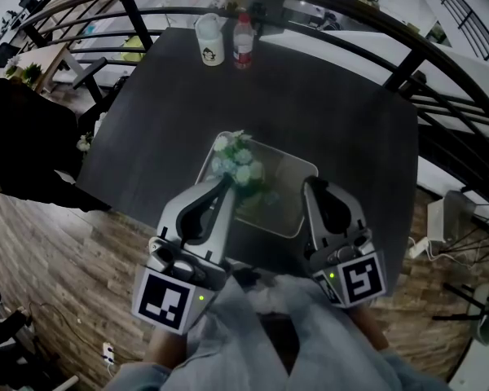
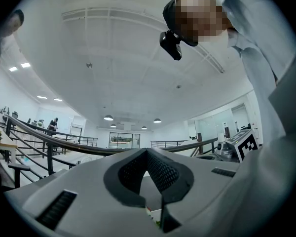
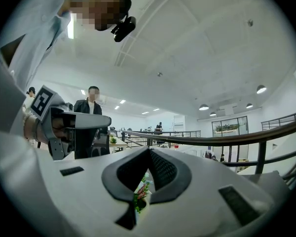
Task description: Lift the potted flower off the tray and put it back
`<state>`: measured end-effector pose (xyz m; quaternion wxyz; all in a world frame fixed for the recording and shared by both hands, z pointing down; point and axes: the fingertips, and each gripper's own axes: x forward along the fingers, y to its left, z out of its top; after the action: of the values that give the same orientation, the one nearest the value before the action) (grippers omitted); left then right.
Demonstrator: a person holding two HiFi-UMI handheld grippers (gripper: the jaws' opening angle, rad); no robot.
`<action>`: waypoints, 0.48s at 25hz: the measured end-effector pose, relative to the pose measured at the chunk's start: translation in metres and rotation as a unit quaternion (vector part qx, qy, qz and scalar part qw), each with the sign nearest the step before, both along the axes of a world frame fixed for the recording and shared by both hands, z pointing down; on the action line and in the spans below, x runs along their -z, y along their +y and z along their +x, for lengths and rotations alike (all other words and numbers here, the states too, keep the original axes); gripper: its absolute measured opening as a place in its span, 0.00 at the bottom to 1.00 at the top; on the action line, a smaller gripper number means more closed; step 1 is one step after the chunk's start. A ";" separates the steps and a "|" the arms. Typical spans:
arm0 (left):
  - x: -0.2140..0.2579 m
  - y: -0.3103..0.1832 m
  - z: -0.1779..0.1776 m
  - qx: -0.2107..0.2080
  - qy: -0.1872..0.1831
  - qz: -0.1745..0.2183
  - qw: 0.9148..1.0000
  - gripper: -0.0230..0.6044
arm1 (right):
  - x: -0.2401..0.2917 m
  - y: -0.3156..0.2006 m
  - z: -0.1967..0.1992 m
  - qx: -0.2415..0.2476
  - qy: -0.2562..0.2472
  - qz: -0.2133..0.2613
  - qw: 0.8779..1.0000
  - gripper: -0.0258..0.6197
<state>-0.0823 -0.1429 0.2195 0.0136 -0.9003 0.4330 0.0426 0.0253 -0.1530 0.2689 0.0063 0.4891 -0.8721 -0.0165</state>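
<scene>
Left claw (image 1: 222, 187) and right claw (image 1: 311, 186) both clenched, empty, close by the potted flower (image 1: 238, 169) on the tray (image 1: 297, 177). Best to open one wide, grip it low, then lift straight up.

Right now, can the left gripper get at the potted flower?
Probably yes: the left gripper sits right beside the potted flower on the tray, nothing between them, though its jaws are together and must open first.

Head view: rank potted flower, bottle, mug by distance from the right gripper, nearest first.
From the right gripper:
1. potted flower: on the tray, just to the gripper's left.
2. bottle: far end, on the side nearer this gripper.
3. mug: far end, left of the bottle.
</scene>
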 end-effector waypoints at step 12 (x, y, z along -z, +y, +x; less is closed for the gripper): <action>-0.001 0.000 -0.003 0.003 -0.001 -0.003 1.000 0.04 | -0.002 -0.001 -0.002 0.001 0.006 -0.006 1.000 0.04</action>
<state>-0.0854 -0.1433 0.2207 0.0112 -0.8990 0.4360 0.0401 0.0231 -0.1537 0.2706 0.0143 0.4882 -0.8725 -0.0145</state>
